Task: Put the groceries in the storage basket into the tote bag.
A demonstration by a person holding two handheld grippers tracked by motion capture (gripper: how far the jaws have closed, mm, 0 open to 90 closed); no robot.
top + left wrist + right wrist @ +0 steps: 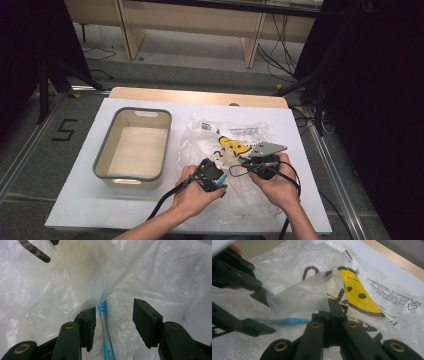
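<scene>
Left claw & right claw, high view: both sit over a crumpled clear plastic bag on the white counter, right of centre; an empty beige bin w/ grey rim stands to the left, apart from the bag. A bit of blue peeks beside the left claw. Left gripper view: jaws stand apart, w/ a blue toothbrush running between them, nearer the left pad; a fold of bag film drapes over its far end. Can't tell if the pad touches it. Right gripper view: right claw jaws pressed together, pinching a flap of the bag & holding it up; yellow smiley print to the right, toothbrush lying left, next to the left claw. Judgement: bag is very light, limp & slippery, so pinch a doubled fold or the edge. Toothbrush is light, stiff, thin; take mid-handle, across its width.
</scene>
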